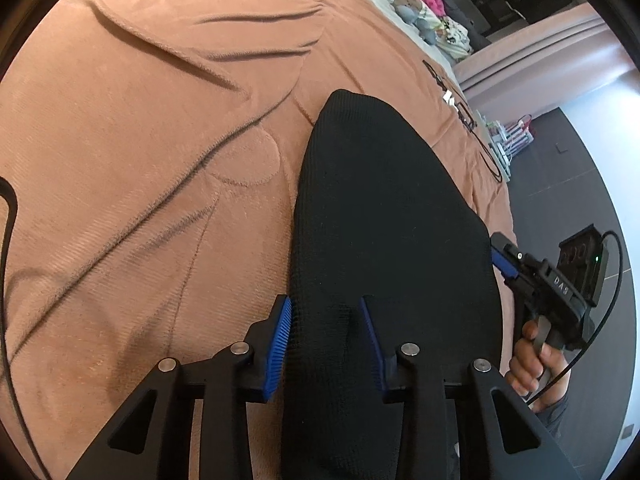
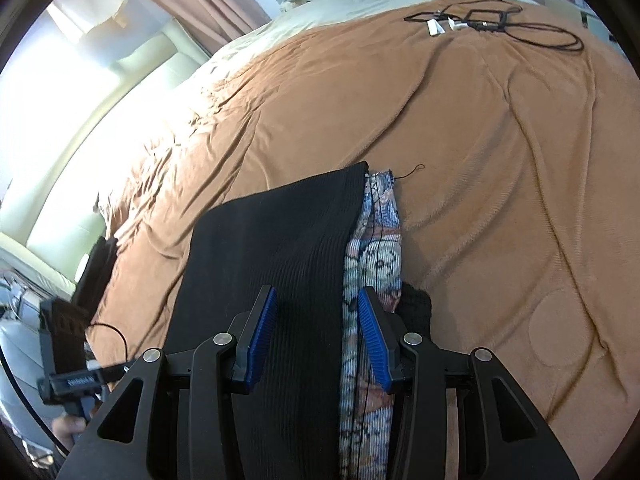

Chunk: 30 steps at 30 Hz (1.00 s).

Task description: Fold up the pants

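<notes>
Pants [image 1: 384, 208] between hand-held grippers, brown blanket [image 1: 140, 160]

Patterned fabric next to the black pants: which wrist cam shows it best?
Right wrist: the patterned fabric runs along the black pants' edge, between the right gripper's fingers. The left wrist view shows only the pants, none of the pattern.

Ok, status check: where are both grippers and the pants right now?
Left gripper open, straddling black pants. Right gripper open over pants edge, patterned lining showing. Charger cables at far end of blanket, not in the way.
</notes>
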### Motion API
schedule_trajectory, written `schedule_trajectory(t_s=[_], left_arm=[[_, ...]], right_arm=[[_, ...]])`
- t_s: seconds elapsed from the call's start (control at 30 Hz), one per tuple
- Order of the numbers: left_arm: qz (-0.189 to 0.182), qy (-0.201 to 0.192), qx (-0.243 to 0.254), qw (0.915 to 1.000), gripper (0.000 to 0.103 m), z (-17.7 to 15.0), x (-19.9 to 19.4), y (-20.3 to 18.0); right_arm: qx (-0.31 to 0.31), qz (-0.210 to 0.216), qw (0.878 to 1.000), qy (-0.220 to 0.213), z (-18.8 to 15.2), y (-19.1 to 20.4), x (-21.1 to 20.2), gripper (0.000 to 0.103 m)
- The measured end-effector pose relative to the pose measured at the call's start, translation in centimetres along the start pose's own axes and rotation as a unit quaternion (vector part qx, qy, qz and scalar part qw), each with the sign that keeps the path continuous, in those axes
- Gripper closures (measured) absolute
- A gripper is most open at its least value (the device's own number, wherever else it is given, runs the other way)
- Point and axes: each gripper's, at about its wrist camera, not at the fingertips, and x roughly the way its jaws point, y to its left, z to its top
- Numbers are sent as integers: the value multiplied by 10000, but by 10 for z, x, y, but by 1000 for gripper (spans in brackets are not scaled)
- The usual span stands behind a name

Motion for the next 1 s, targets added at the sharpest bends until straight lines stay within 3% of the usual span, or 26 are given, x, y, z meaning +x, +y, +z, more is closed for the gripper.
schedule_trajectory(t_s=[0.2, 0.27, 0.33, 0.63, 0.77, 1.0], left_arm=[[13, -1, -1, 10000, 67, -1, 2, -1], [44, 11, 7, 10000, 70, -2, 2, -2], [56, 19, 19, 10000, 71, -2, 2, -3], [34, 50, 151, 9999, 71, -9, 0, -13], [-15, 106, 176, 9998, 71, -10, 3, -16], [102, 189, 237, 9995, 71, -9, 12, -16]], right_arm=[[-11, -55, 10000, 53, 6, -1, 8, 63], [-87, -190, 9997, 98, 6, 1, 11, 75], [-237, -325, 9991, 133, 7, 6, 10, 101], [-355, -397, 9984, -212, -1, 10, -27, 103], [-254, -760, 9965, -248, -7, 2, -30, 103], [-158, -693, 9973, -190, -17, 1, -31, 103]])
